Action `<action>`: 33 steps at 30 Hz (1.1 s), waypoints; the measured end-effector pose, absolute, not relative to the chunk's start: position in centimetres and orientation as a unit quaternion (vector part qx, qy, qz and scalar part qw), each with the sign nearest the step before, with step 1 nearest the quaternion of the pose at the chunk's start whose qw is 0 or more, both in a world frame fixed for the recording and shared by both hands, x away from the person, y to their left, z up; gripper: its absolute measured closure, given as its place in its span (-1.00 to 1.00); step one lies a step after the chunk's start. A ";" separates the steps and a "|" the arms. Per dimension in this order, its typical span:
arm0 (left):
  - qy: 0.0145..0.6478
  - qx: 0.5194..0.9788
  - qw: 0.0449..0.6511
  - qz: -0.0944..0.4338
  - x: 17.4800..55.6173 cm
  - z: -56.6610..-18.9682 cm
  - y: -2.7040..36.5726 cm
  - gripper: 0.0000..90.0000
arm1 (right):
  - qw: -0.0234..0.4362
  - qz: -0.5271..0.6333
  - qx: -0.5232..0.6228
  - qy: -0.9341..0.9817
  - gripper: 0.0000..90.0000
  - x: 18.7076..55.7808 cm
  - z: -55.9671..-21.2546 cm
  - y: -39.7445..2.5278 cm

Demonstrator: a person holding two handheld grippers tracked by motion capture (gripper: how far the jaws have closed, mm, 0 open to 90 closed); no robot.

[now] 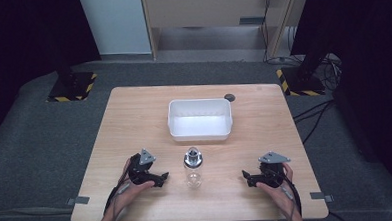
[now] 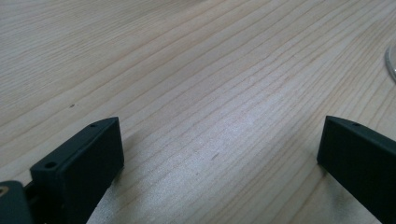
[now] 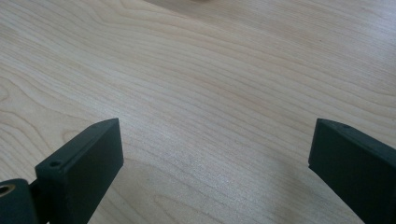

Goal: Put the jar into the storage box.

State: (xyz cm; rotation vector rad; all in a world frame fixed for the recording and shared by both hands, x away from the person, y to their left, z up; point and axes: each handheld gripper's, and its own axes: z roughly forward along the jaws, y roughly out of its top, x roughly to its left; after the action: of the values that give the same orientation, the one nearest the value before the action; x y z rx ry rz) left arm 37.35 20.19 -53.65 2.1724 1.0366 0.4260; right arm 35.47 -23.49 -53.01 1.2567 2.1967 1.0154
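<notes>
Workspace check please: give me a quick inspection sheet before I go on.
Surface: wooden table, bare wood under both grippers.
Job's things: clear bottle with a metal cap, upright between the grippers; white bin behind it, looks empty.
Clutter: small dark disc beyond the bin.
Grippers: left gripper and right gripper low at the table's near edge, jaws wide apart, holding nothing.
Cables: a cable trails from the left gripper; floor cables at right.
Surroundings: grey carpet, two stand bases with hazard stripes.
</notes>
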 end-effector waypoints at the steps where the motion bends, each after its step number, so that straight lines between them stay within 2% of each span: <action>1: 0.398 0.835 0.342 0.164 37.4 -53.7 20.2 -1.00 | 0.207 0.365 0.450 0.789 -0.93 35.5 -53.0 -23.5; 25: 0.399 0.835 0.342 0.164 37.4 -53.7 20.2 -1.00 | 0.203 0.377 0.439 0.790 -0.93 35.2 -52.7 -22.8; 33: 0.398 0.835 0.341 0.164 37.4 -53.7 20.2 -1.00 | 0.188 0.394 0.428 0.792 -0.92 34.8 -52.4 -21.8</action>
State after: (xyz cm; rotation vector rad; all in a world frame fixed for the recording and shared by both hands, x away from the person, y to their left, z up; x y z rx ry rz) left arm 37.36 20.19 -53.65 2.1731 1.0363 0.4256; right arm 34.80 -21.80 -52.35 1.2036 2.2282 1.1079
